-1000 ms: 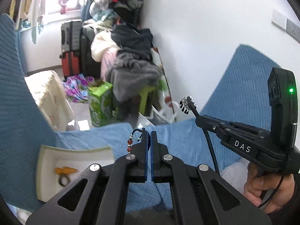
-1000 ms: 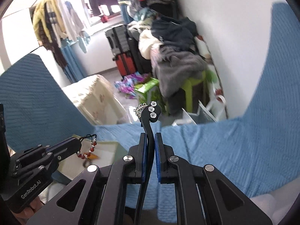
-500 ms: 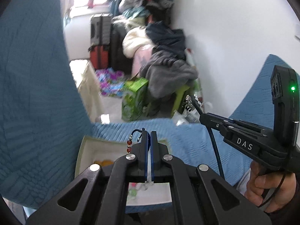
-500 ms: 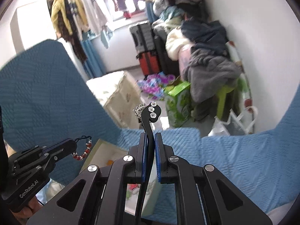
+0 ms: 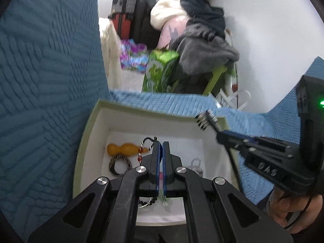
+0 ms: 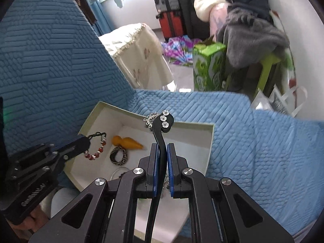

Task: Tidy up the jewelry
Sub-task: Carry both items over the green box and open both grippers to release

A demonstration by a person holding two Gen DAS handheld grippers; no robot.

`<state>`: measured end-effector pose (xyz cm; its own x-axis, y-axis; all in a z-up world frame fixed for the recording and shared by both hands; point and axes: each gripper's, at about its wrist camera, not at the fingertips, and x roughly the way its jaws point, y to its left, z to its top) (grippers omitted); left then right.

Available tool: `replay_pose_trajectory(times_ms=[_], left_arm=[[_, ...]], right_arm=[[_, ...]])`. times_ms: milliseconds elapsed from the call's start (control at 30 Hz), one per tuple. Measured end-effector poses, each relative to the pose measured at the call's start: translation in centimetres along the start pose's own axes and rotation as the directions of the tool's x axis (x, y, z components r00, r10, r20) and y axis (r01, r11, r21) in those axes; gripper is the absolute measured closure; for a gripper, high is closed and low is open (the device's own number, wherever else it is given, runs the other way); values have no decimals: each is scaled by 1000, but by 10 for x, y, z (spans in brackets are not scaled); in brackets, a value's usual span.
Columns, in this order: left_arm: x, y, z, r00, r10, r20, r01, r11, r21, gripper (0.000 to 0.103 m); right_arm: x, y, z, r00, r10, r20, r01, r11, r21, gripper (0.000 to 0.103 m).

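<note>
A white open box (image 5: 95, 133) (image 6: 208, 147) lies on a blue quilted cover. My left gripper (image 5: 160, 144) (image 6: 86, 141) is shut on a red-beaded bracelet (image 6: 96, 148) (image 5: 141, 148) that dangles over the box's left part. My right gripper (image 6: 161, 147) (image 5: 219, 133) is shut on a black hair stick (image 6: 162, 133) topped with small white flowers and a silver ornament (image 5: 203, 119), held above the box's far right side. Inside the box lie an orange gourd pendant (image 5: 123, 149) (image 6: 126, 141), a black patterned ring (image 5: 119, 165) (image 6: 119, 155) and a silver chain (image 5: 195, 166).
The blue cover (image 6: 263, 141) spreads around the box and rises as a backrest (image 5: 50, 81) on the left. Beyond the edge stand a green carton (image 6: 208, 68), a cream-covered table (image 6: 137, 46), suitcases (image 6: 172, 18) and a heap of clothes (image 5: 202, 40) against a white wall. A hand (image 5: 283, 206) grips the right tool.
Both grippers have come down and forward over the box, each still holding its piece. The box, small at lower left before, now fills the middle of both views.
</note>
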<state>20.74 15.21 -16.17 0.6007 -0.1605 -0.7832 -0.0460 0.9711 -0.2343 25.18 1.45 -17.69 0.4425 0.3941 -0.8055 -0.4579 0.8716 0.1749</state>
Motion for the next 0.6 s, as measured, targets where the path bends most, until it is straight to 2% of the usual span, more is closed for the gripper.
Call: replay_pose_trajectory(times_ms=[167, 367, 433, 500, 600], left_arm=[[11, 2, -4, 1000, 0, -22, 0, 1000, -1, 102], [-8, -2, 2, 1000, -16, 5, 16, 1000, -13, 102], [-20, -8, 6, 1000, -8, 24, 8, 1000, -5, 101], [-27, -12, 10, 1000, -2, 26, 2, 1000, -5, 99], [-52, -23, 17, 997, -2, 74, 2, 1000, -6, 91]], right_arm=[[12, -11, -7, 999, 6, -42, -5, 999, 34, 95], [1, -15, -3, 999, -13, -29, 15, 999, 47, 91], [-11, -17, 0, 1000, -14, -9, 14, 999, 47, 89], [-26, -19, 4, 1000, -18, 18, 17, 998, 54, 81], [-55, -21, 12, 998, -8, 70, 4, 999, 49, 81]])
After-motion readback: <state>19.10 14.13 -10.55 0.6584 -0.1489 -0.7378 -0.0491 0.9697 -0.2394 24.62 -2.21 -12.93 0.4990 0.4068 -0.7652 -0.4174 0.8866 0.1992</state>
